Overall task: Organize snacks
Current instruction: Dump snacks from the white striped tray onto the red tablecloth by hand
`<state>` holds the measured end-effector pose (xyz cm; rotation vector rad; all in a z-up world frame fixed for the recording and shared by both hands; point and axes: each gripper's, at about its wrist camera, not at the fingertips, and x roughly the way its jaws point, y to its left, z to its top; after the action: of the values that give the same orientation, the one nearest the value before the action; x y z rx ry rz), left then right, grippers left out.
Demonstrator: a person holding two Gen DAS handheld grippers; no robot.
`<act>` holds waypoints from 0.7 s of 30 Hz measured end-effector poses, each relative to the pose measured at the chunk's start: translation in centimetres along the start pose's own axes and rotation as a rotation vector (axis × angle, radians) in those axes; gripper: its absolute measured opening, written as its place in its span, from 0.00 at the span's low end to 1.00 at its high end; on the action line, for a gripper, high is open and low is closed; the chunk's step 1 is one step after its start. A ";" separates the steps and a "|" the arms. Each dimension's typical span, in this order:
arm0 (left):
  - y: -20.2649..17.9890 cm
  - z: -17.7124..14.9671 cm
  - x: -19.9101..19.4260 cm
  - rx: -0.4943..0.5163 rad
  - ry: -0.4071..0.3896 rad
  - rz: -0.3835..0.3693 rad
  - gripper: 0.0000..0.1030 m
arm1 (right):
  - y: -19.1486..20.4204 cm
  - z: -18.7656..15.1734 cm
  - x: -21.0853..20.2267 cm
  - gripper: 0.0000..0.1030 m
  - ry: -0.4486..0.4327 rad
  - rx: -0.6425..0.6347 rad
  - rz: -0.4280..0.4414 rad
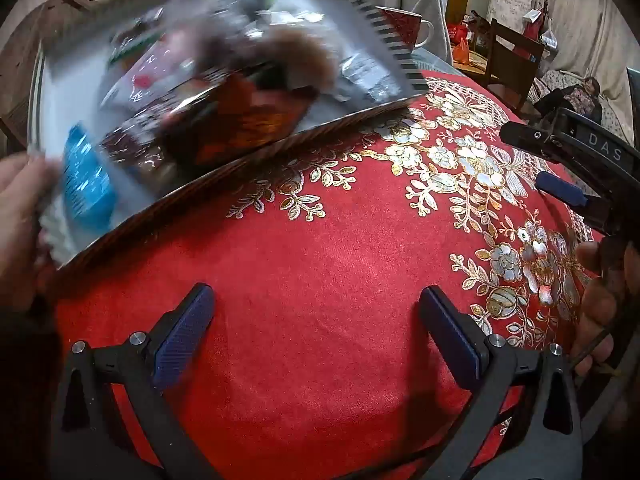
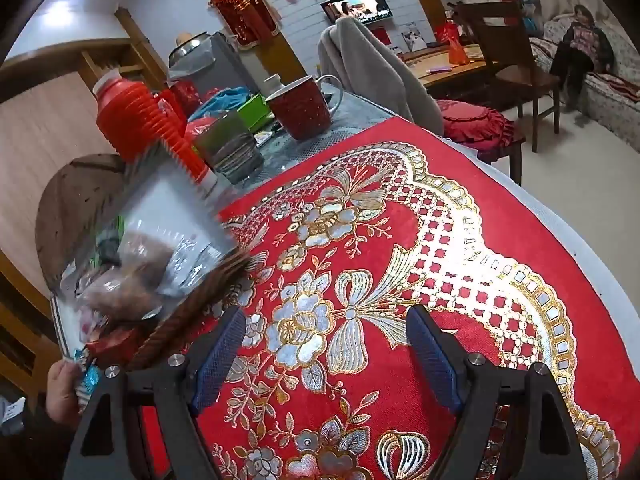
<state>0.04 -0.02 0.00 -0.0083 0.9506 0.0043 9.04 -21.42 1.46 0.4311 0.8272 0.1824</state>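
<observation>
The left gripper [image 1: 316, 332] and the right gripper [image 2: 326, 352] both gape wide, holding nothing, low in frame over the red tablecloth [image 1: 320, 240]. Blurred snack packets [image 1: 208, 92] fill a tilted tray [image 1: 256, 148] at upper left, a bare hand [image 1: 20, 216] on its edge.

Bare red tablecloth [image 1: 304, 248] lies open ahead; the blurred, apparently tilted snack tray [image 1: 280, 142] blocks the left.

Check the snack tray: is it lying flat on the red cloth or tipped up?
Tipped up. The tray slants, one rim low against the tablecloth, the other lifted by a hand. Blurred snack packets are still in it.
</observation>
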 end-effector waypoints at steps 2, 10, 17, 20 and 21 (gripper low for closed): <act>0.0 0.0 0.0 0.000 0.000 0.000 1.00 | 0.1 0.0 0.0 0.78 0.000 -0.001 -0.002; -0.1 0.1 0.1 0.000 0.000 0.000 1.00 | 0.1 -0.1 0.0 0.78 -0.001 -0.002 -0.001; 0.0 0.1 0.1 0.000 0.000 -0.002 1.00 | 0.0 0.0 0.0 0.78 -0.010 0.020 0.018; 0.3 0.1 0.2 0.000 -0.001 -0.002 1.00 | 0.0 -0.1 0.0 0.78 -0.012 0.024 0.018; 0.6 0.1 -0.1 0.000 0.000 -0.002 1.00 | 0.0 0.0 0.0 0.78 -0.012 0.023 0.017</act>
<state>0.02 0.58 0.12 -0.0089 0.9507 0.0025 9.03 -21.37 1.44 0.4611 0.8148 0.1863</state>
